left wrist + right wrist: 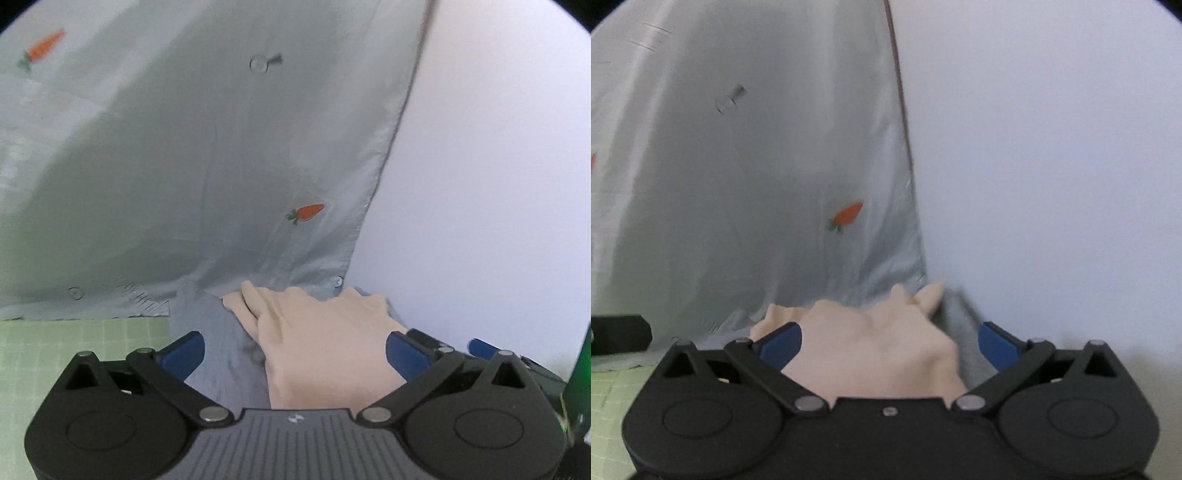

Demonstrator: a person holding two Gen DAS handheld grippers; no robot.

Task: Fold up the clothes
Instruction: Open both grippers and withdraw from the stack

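Note:
A rumpled beige cloth [314,332] lies on a blue-grey garment [218,332], right in front of my left gripper [293,350]. That gripper is open, its blue pads [183,352] wide apart on either side of the beige cloth and not pressing it. In the right wrist view the same beige cloth [879,350] sits between the wide blue pads [999,347] of my right gripper [890,343], which is open too. The blue-grey garment [960,325] shows beside the beige cloth. Behind both spreads a light grey cloth with orange carrot prints [207,155] and round snaps.
A green gridded mat [74,339] shows at the lower left. A plain white surface [498,166] fills the right. My right gripper's blue pad [484,347] shows at the lower right, beside a green-lit object [580,369]. A black part [617,334] juts in at the left.

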